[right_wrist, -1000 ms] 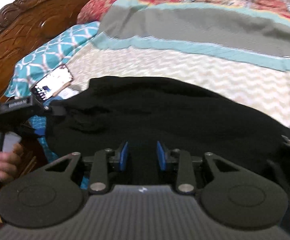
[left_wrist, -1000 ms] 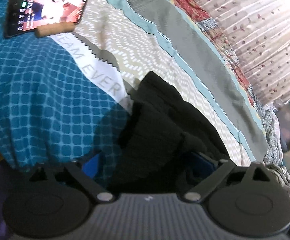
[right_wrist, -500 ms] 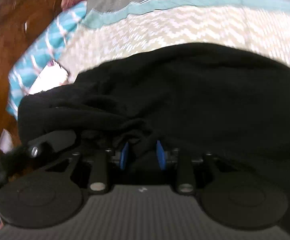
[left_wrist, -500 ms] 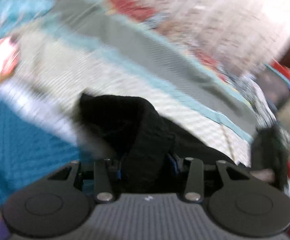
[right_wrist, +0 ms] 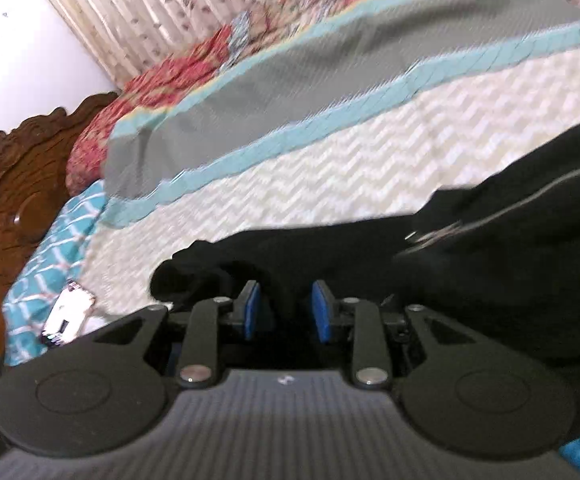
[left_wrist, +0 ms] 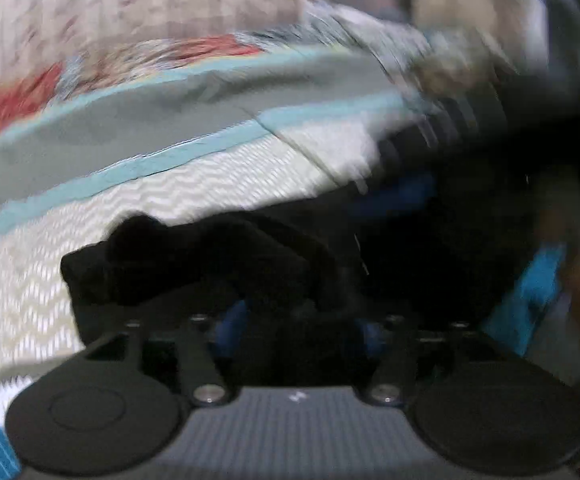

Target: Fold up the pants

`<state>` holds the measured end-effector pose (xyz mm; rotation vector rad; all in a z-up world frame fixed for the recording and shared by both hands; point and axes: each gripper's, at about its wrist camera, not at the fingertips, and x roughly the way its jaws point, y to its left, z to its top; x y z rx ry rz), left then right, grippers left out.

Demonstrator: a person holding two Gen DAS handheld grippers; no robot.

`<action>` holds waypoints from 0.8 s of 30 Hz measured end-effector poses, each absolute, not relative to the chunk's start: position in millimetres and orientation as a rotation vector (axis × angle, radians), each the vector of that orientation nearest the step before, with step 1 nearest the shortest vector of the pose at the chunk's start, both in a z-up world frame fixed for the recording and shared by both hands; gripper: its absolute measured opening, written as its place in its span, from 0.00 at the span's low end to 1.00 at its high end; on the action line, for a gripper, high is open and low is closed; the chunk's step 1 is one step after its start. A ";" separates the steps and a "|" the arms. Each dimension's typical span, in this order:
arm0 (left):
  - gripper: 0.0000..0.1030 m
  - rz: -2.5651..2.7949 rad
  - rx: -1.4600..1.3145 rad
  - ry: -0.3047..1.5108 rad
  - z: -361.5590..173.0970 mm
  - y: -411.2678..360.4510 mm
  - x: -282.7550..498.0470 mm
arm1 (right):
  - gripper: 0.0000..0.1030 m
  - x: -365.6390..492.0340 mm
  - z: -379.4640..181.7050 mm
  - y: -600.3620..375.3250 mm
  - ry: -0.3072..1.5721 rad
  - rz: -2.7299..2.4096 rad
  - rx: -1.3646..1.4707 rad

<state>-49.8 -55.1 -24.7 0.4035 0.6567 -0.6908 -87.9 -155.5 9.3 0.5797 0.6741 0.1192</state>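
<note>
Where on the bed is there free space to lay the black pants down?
The cream zigzag band of the bedspread is bare between the teal stripe and the black pants; the grey band beyond it is bare too. It is crowded near the phone on the teal patterned pillow, and at the right gripper and left gripper, both full of cloth.

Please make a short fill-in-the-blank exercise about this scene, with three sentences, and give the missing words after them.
1. The pants that both grippers hold are ____ in colour.
2. In the right wrist view, a phone lies on the bed to the ____ of the right gripper.
3. The blue pads of the left gripper have ____ between them.

Missing words: black; left; pants
</note>
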 end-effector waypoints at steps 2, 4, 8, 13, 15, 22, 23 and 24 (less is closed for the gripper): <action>0.81 -0.700 0.527 0.590 -25.1 -62.2 -71.1 | 0.35 -85.7 10.3 -154.3 0.670 0.124 0.548; 0.82 -0.720 0.559 0.553 -17.9 -55.7 -84.9 | 0.47 -80.6 15.0 -143.3 0.651 0.156 0.467; 0.83 -0.704 0.447 0.570 3.2 -12.1 -95.4 | 0.61 -62.8 23.4 -115.4 0.620 0.267 0.250; 0.76 -0.543 0.279 0.624 12.2 29.6 -77.7 | 0.72 -8.4 9.7 -84.4 0.683 0.272 0.112; 0.66 -0.505 0.261 0.642 8.9 33.5 -70.9 | 0.41 18.8 -7.4 -92.3 0.793 0.250 0.210; 0.36 -0.509 0.290 0.670 -3.0 22.1 -63.0 | 0.13 6.3 -28.6 -166.9 0.815 0.170 0.790; 0.36 -0.525 0.296 0.661 -1.6 21.9 -65.8 | 0.13 -2.7 -31.5 -174.3 0.804 0.158 0.846; 0.36 -0.537 0.300 0.657 -3.4 26.5 -70.7 | 0.14 -8.6 -35.4 -177.5 0.810 0.142 0.859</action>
